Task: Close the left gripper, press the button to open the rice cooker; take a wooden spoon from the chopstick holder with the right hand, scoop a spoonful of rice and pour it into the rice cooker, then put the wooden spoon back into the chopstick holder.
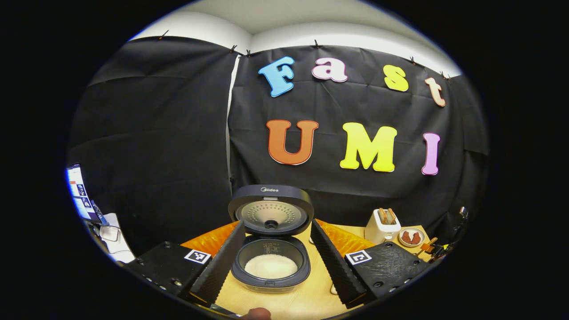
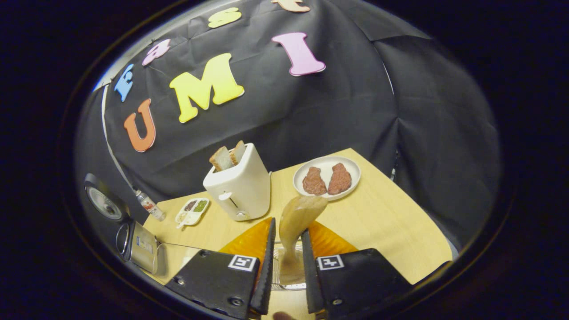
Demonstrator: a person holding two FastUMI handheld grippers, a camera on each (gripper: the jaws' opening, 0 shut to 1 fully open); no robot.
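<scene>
The dark rice cooker [image 1: 270,266] stands on the table with its lid [image 1: 271,209] raised and white rice [image 1: 271,266] in the pot. My left gripper [image 1: 278,224] is open, its fingers spread to either side of the cooker and touching nothing. In the right gripper view, the wooden spoon [image 2: 298,215] stands bowl-up between my fingers, and my right gripper [image 2: 288,226] is shut on its handle. The handle's lower end sits in a clear chopstick holder [image 2: 284,271] just beyond the fingers. The open cooker [image 2: 138,246] appears at the far left of that view.
A white toaster [image 2: 240,186] with bread slices stands behind the spoon, with a plate [image 2: 326,171] of two brown pieces to its right. A small divided dish [image 2: 192,210] and a bottle [image 2: 149,205] sit near the cooker. An orange mat [image 2: 249,242] lies under the holder.
</scene>
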